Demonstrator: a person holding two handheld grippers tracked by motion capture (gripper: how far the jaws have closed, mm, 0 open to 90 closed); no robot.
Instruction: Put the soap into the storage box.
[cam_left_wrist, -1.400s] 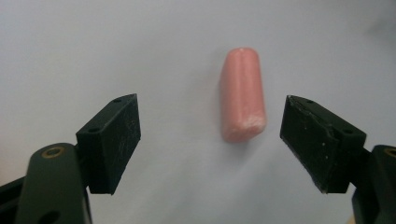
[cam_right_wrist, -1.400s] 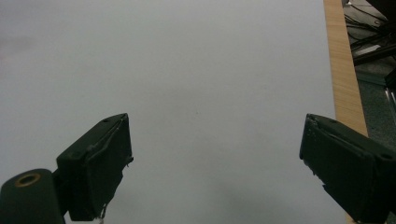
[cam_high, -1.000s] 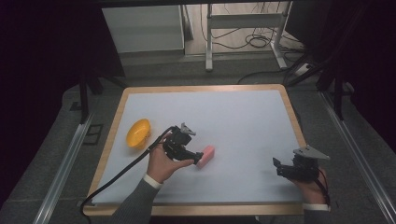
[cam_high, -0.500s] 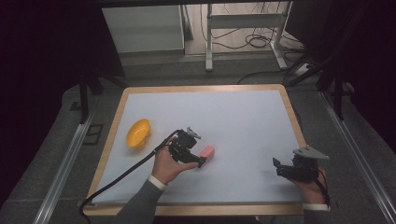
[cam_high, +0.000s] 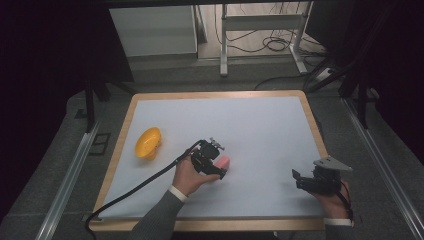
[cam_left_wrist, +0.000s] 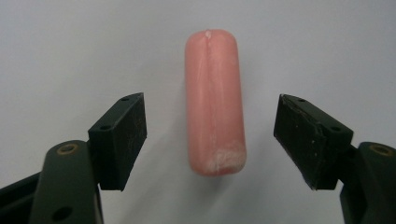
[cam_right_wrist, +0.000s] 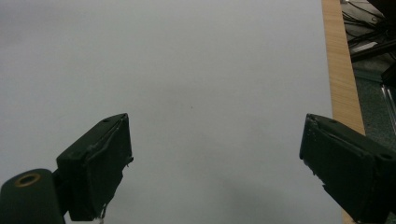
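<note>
Pink sausage-shaped soft piece (cam_left_wrist: 215, 100) now sits between the left gripper (cam_left_wrist: 210, 140) jaws, ungripped.
Left gripper has dropped over it since a second ago and its jaws have just been closing; gaps remain on both sides, no pad contact. Judging by that, the pinch is next. Right gripper (cam_right_wrist: 215, 168) idle, jaws wide apart over bare white tabletop (cam_right_wrist: 210, 70).

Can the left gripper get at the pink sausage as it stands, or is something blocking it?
Probably yes. The left gripper already straddles the pink sausage, which lies between its jaws; they have just been closing, with a gap on each side. Nothing else lies near it on the white table.
</note>
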